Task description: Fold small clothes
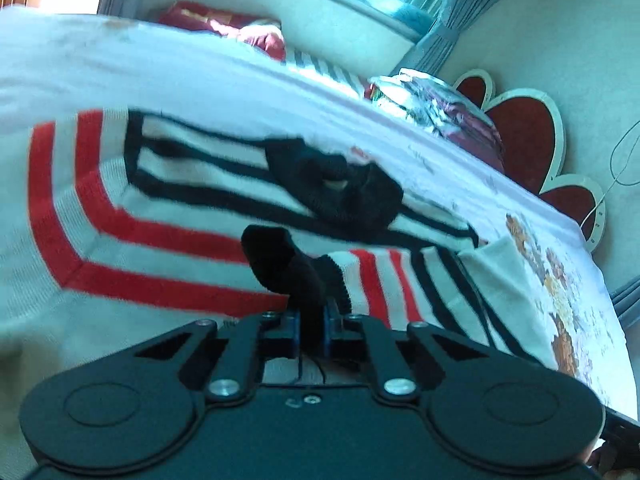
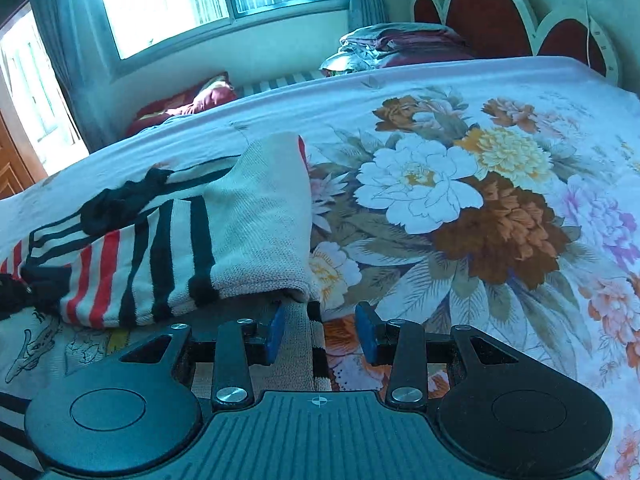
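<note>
left gripper [image 1: 312, 320]: jaws pinch the black cuff [image 1: 280, 264] to pull the sleeve over | right gripper [image 2: 322, 334]: jaws apart, holding nothing | sweater [image 2: 160, 248] flat on bed [image 2: 520, 92]

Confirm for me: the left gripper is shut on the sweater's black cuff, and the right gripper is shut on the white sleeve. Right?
Only the second half is wrong. The right wrist view shows the right gripper open, its blue pads apart beside the white sleeve. The left gripper is indeed shut on the black cuff.
</note>
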Tool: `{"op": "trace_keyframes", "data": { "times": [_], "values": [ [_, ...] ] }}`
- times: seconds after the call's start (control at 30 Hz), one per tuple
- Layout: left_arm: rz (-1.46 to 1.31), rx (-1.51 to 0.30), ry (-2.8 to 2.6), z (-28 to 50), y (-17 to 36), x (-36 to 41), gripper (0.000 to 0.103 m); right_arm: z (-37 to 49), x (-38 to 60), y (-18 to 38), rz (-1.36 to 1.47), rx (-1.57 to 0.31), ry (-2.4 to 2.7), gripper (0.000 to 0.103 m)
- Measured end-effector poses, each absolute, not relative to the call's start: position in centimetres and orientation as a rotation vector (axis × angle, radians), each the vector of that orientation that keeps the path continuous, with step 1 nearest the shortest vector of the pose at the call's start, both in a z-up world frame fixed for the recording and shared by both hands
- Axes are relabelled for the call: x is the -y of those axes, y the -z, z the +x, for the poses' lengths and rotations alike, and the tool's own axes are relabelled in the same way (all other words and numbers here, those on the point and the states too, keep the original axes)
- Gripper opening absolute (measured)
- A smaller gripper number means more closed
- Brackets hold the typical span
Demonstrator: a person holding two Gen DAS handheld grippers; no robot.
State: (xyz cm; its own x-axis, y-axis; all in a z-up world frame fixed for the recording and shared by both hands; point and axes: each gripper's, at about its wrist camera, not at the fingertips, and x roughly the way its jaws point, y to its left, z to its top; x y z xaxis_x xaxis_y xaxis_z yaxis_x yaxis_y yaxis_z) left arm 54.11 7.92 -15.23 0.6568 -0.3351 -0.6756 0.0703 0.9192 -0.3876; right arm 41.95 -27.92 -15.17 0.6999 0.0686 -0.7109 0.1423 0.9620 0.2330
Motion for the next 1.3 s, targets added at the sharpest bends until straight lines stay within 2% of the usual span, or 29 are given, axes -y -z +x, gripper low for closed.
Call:
{"op": "trace_keyframes", "data": {
  "times": [0.1,0.27,0.33,0.43,0.53,0.6,0.73,0.83,0.87,0.9,0.93,1.03,1.1,1.13,1.3],
  "values": [
    [-0.257,-0.757,0.18,53.9,13.0,-9.8,0.009,43.1,27.7,15.9,0.298,-0.804,0.028,0.04],
    [-0.196,-0.828,0.201,54.3,13.9,-10.4,0.009,43.5,27.3,16.5,0.294,-0.795,0.033,0.039],
    [-0.211,-0.85,0.201,54.3,14.6,-10.1,0.009,43.4,27.2,16.4,0.275,-0.797,0.041,0.028],
    [-0.194,-0.899,0.196,54.4,16.2,-9.6,0.011,43.6,27.3,16.5,0.238,-0.818,0.042,0.029],
    [-0.2,-0.893,0.214,53.9,16.1,-10.0,0.028,43.1,27.6,15.0,0.227,-0.797,0.002,0.029],
    [-0.21,-0.861,0.214,53.4,15.5,-10.6,0.059,42.2,27.8,13.4,0.195,-0.74,-0.017,0.029],
    [-0.258,-0.854,0.198,53.7,15.6,-11.6,0.057,42.9,27.4,12.1,0.204,-0.701,-0.051,0.029],
    [-0.248,-0.869,0.18,54.4,16.1,-11.3,0.046,44.4,26.1,12.7,0.189,-0.724,-0.106,0.028],
    [-0.24,-0.87,0.182,54.5,16.1,-11.1,0.036,44.8,25.4,13.3,0.154,-0.745,-0.126,0.028],
    [-0.236,-0.873,0.194,54.6,16.1,-10.9,0.027,45.3,24.9,14.3,0.091,-0.78,-0.112,0.022],
    [-0.238,-0.874,0.202,54.7,16.2,-10.6,0.027,45.8,24.7,15.5,0.018,-0.829,-0.053,0.019],
    [-0.21,-0.872,0.19,54.9,16.3,-10.1,0.033,46.0,26.5,16.0,0.116,-0.847,-0.042,0.023],
    [-0.216,-0.854,0.183,54.7,16.1,-10.2,0.048,46.0,26.7,15.0,0.132,-0.81,-0.053,0.023],
    [-0.219,-0.844,0.174,54.6,16.0,-10.3,0.051,46.1,27.4,14.5,0.188,-0.78,-0.057,0.023],
    [-0.254,-0.833,0.153,55.6,16.2,-11.3,0.048,51.4,29.6,13.2,0.357,-0.725,-0.052,0.023]
  ]
}}
